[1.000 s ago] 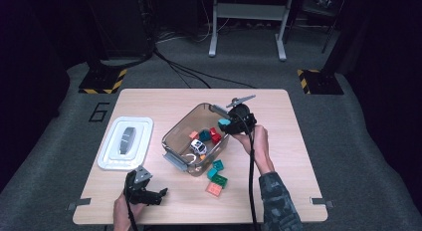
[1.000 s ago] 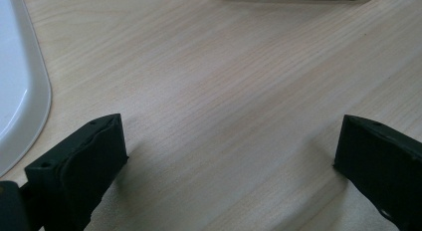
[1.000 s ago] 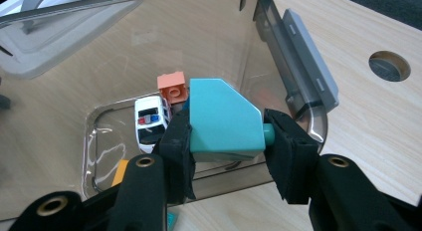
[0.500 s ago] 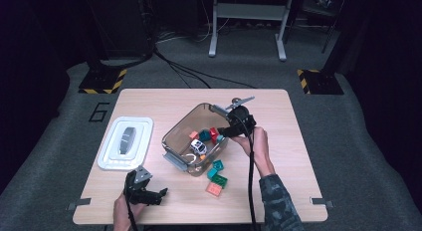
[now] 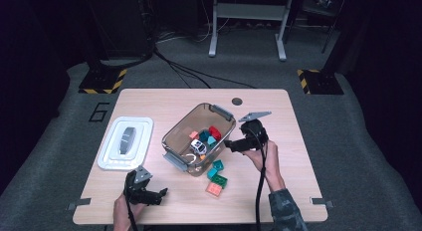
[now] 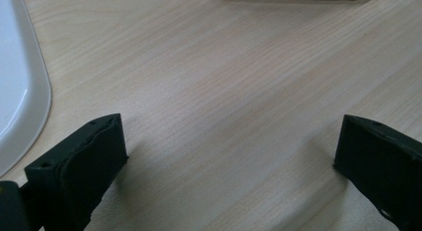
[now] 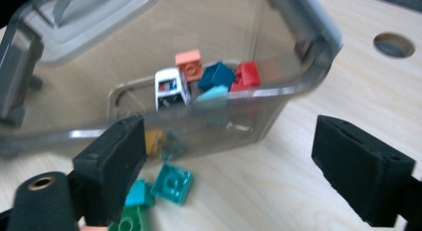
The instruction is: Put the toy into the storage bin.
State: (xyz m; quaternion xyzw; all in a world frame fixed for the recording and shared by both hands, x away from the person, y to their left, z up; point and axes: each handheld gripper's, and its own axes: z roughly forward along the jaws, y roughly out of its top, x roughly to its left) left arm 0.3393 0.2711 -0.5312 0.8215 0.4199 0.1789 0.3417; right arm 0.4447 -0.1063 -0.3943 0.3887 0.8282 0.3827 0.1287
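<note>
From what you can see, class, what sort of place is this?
Probably a lab or recording studio: hazard-striped floor weights, cables across grey carpet, and a number 6 marked beside the table.

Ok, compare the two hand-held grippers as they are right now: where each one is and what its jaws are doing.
The left hand-held gripper sits low at the table's near edge, its jaws over bare wood beside the white lid. The right hand-held gripper is raised mid-table, pointing at the side wall of the clear bin, with loose bricks lying below it. Both have their jaws wide apart and hold nothing.
</note>
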